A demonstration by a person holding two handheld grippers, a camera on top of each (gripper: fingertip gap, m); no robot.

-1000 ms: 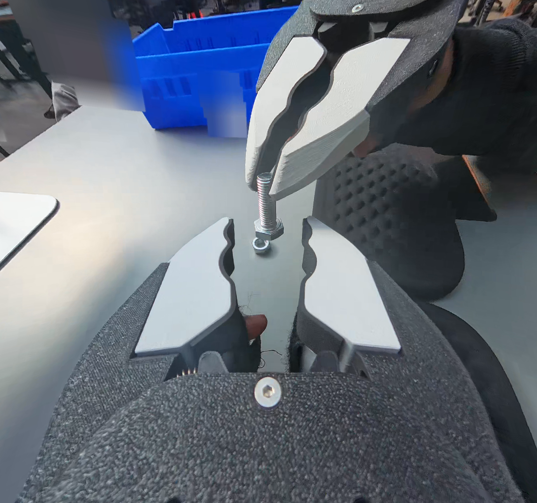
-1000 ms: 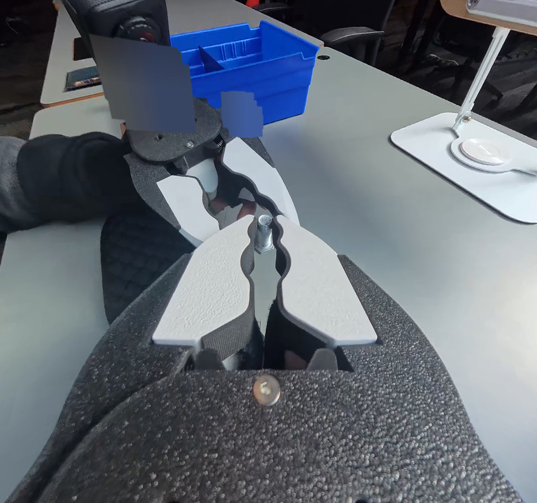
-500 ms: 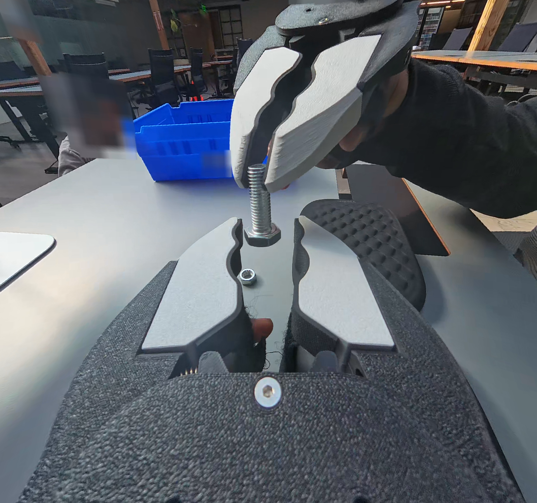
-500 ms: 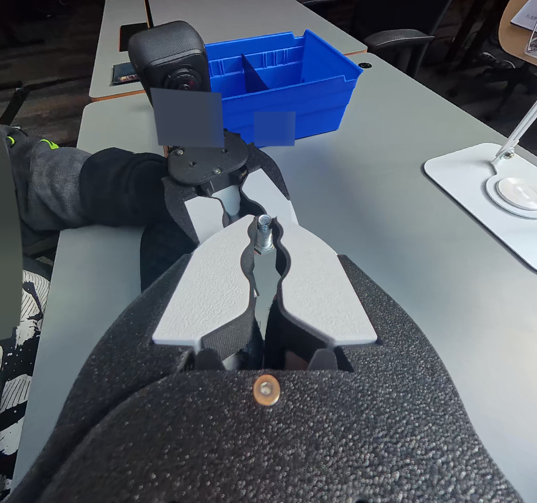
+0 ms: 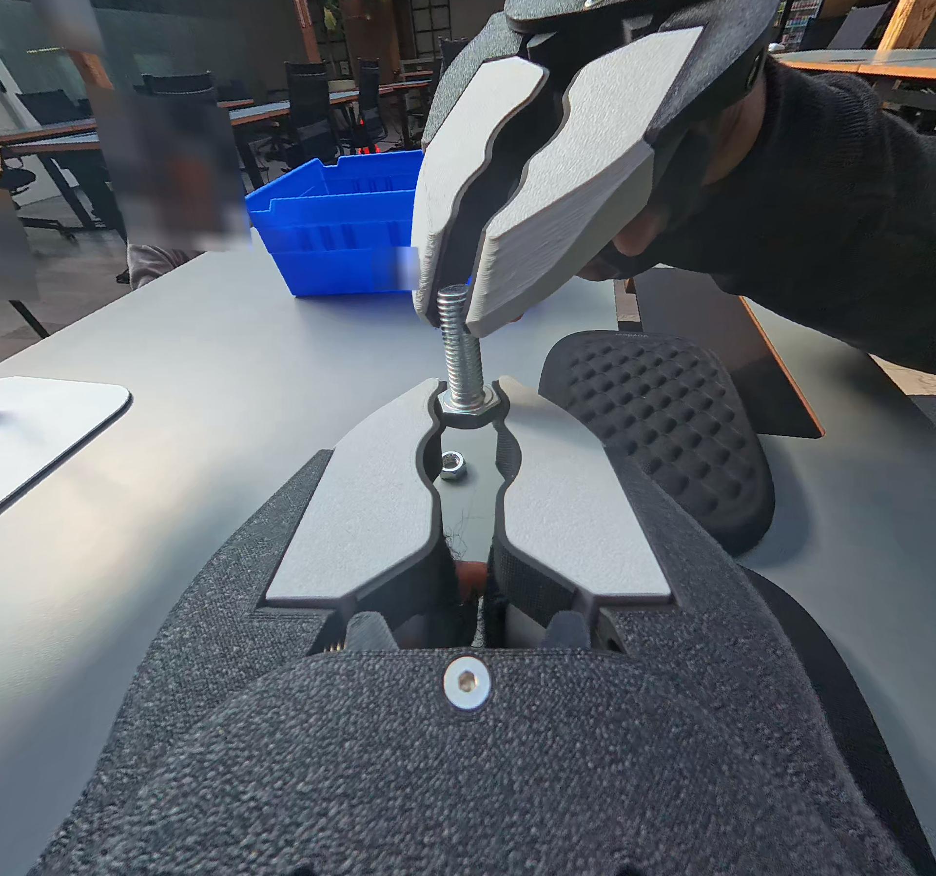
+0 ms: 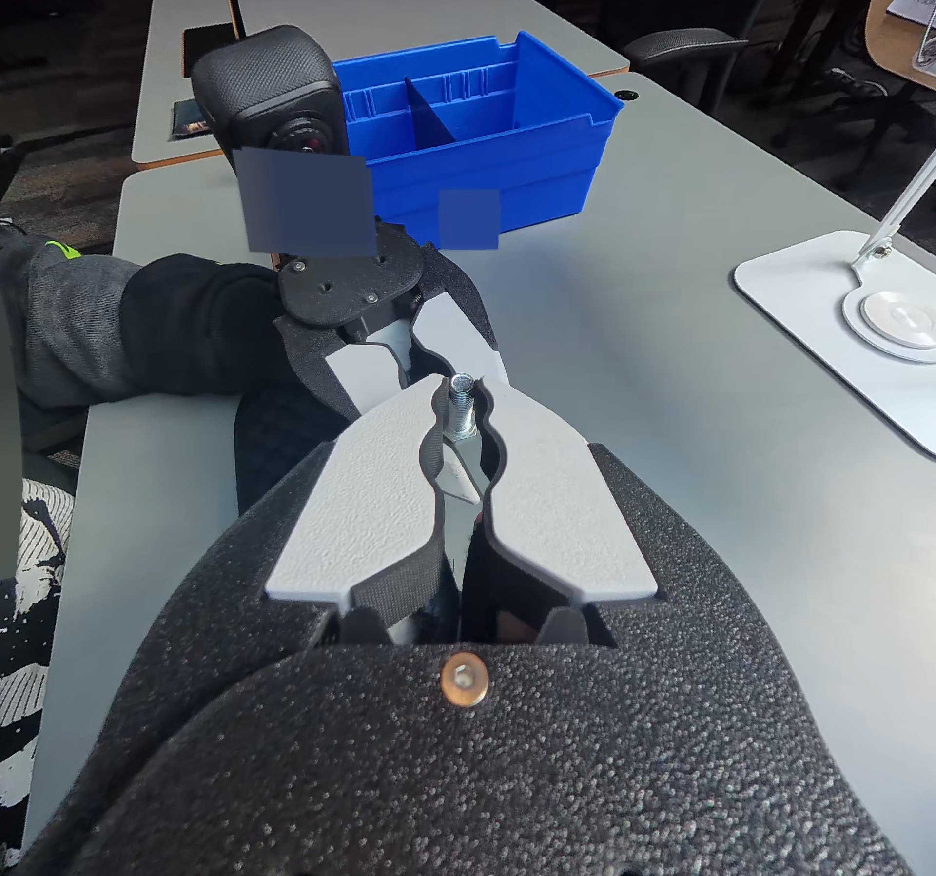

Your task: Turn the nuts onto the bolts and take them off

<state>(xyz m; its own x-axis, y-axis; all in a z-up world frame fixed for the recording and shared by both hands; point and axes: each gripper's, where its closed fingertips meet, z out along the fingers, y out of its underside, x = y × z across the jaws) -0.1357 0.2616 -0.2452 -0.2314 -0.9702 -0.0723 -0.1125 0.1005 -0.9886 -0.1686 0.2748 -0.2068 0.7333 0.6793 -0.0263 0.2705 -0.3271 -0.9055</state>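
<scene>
The right gripper [image 5: 448, 317] comes down from above with its jaws closed on the threaded tip of a bolt [image 5: 460, 345], which stands upright with its hex head at the bottom. The left gripper [image 5: 466, 398] meets it from below: its jaws are drawn in around the bolt's hex head, the fingertips [image 5: 428, 396] touching the head on either side, so the bolt is held at both ends above the grey worktop [image 5: 202, 370]. A small loose nut [image 5: 452, 467] lies flat on the worktop just under the bolt head, seen through the gap between the left gripper's fingers.

In the right wrist view the bolt [image 6: 461, 408] stands between the right gripper's [image 6: 460, 385] fingertips, with the left gripper [image 6: 405, 345] reaching in from the far side, held by a hand [image 6: 192, 325] in a black glove.

A blue bin [image 6: 486, 142] with a divider sits toward the worktop's far edge. A black dimpled pad [image 5: 668, 431] lies just beside the grippers, and a white stand base [image 6: 835, 325] rests near the worktop's side edge, well apart from the bolt.
</scene>
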